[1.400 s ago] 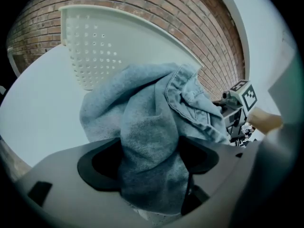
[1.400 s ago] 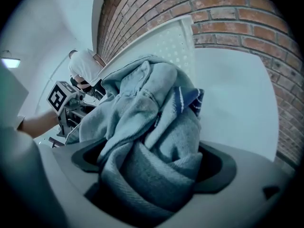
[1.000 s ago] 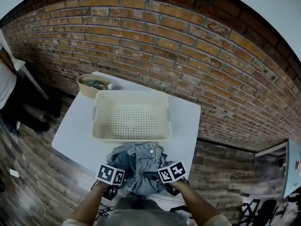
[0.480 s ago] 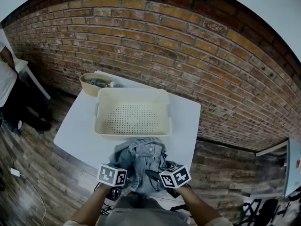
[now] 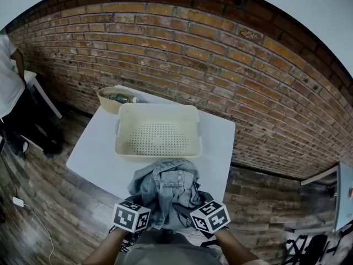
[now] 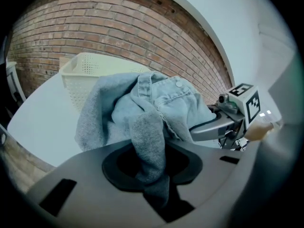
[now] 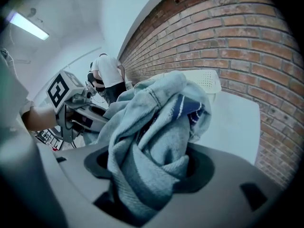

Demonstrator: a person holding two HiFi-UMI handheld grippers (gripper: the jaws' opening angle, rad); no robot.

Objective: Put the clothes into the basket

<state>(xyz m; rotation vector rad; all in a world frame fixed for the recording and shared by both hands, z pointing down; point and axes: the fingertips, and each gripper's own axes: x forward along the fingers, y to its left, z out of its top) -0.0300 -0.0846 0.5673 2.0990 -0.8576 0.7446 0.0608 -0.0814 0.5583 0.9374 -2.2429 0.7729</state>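
Closing on clothes [image 5: 168, 189]: left tongs [image 6: 151, 175], right tongs [image 7: 147, 175] pinching bundle beside basket [image 5: 160, 154]

Red-brown brick wall [image 5: 209, 54] spans the upper frame, with a plain white surface above it. Floor [image 5: 49, 192] is dark, worn wood planks. White desk [image 5: 91, 150] at centre, near the wall. Person [image 5: 8, 76] in white top at left edge. Pale furniture piece [image 5: 343, 197] at right edge. Tube light [image 7: 28, 25] overhead, upper left of the right gripper view.
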